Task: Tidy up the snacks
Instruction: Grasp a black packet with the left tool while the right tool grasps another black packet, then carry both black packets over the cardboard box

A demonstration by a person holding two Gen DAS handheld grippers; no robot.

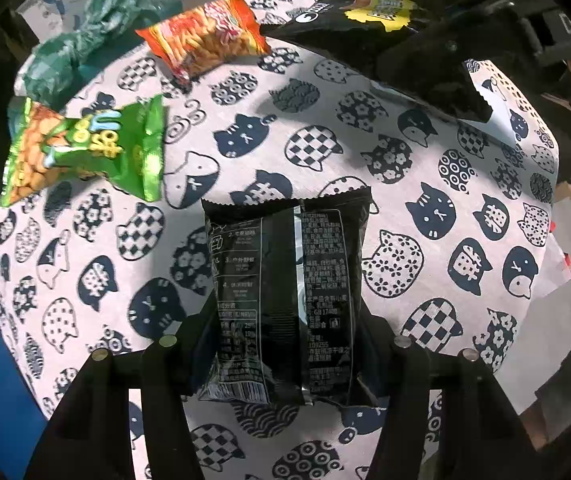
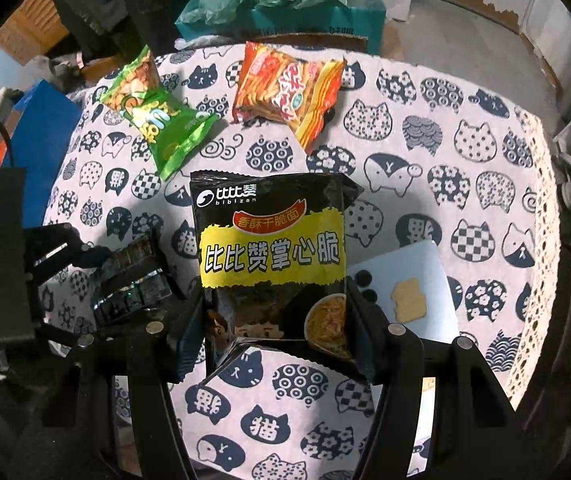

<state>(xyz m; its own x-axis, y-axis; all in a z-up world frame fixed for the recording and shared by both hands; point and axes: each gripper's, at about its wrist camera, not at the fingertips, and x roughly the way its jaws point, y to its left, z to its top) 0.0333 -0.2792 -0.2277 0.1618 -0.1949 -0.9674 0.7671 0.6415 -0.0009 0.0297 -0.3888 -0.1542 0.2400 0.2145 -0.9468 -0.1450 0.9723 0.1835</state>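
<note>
Above the cat-print worktop [image 1: 425, 208], each black noodle packet [image 1: 285, 300] [image 2: 273, 264] is held between fingers, and either could be dropped if squeezed loosely.

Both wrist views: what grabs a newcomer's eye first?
The cat-print tablecloth fills both views. Each hand-held gripper pinches a black snack pack: the right hand-held gripper holds one with its yellow label facing up, and the left hand-held gripper holds one printed back up. Beyond them lie a green pack and an orange pack.
</note>
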